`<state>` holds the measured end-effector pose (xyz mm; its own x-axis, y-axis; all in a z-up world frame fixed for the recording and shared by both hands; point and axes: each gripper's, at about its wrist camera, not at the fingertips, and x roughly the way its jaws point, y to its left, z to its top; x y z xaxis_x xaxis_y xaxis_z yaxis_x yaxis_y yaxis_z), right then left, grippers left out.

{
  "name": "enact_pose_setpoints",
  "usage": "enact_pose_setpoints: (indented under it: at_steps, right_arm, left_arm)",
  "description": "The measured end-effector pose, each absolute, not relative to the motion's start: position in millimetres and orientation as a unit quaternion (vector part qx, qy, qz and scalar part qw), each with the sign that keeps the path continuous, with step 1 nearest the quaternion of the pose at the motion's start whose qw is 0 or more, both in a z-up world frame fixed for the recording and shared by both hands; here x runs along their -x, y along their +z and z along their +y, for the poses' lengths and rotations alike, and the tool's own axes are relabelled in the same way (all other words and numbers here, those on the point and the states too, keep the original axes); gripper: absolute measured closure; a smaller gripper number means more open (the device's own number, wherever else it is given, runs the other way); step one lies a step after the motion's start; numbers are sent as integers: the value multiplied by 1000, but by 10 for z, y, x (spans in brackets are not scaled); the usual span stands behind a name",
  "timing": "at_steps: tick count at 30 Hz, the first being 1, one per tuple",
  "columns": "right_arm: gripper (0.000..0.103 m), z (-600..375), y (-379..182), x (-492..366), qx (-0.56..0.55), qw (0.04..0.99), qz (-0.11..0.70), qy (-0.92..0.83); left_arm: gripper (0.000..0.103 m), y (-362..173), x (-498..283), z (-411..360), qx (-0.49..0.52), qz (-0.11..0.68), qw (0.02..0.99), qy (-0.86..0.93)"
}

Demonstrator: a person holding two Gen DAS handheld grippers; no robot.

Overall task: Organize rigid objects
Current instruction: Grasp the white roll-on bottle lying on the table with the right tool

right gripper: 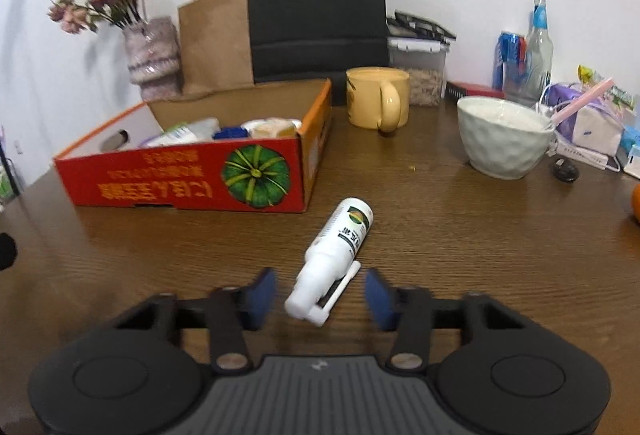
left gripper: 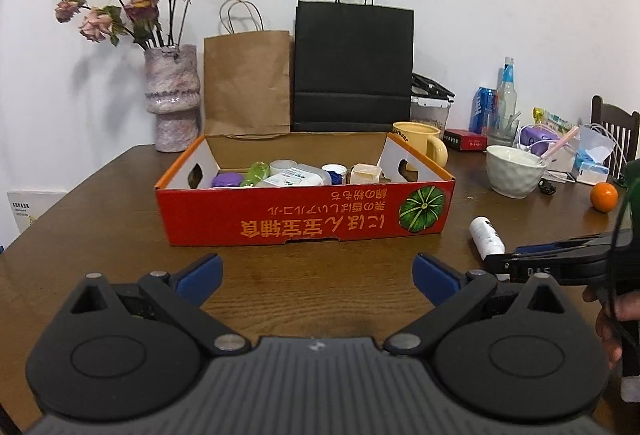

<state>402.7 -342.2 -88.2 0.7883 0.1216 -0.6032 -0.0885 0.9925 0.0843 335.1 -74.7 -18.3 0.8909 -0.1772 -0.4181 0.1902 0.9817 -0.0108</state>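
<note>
The white spray bottle lies on its side on the worktop, just right of the red box, nozzle end towards the right gripper. It looks like light, stiff, smooth plastic that could roll or slip. The narrow neck is the surer place to take hold, since the thin side lever looks breakable. Its label carries a round green-and-orange emblem and dark characters I cannot read. The right fingers flank the neck, released, with a gap on each side. The box shows a green pumpkin and yellow Japanese lettering, upside down here. The left gripper is spread wide and empty.
</note>
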Motion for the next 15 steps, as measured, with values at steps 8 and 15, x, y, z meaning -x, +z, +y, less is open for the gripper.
enact_pose_setpoints:
  at_steps: [8,15]
  right_arm:
    - [85,-3022,-913,-3774,69,914,291,273]
    - [85,-2987,-906,-3811,88,897,284,328]
  left_arm:
    - [1,-304,-3624,-809,-1,244,962,-124]
    - [55,-475,-3946,-914,39,300,938,-167]
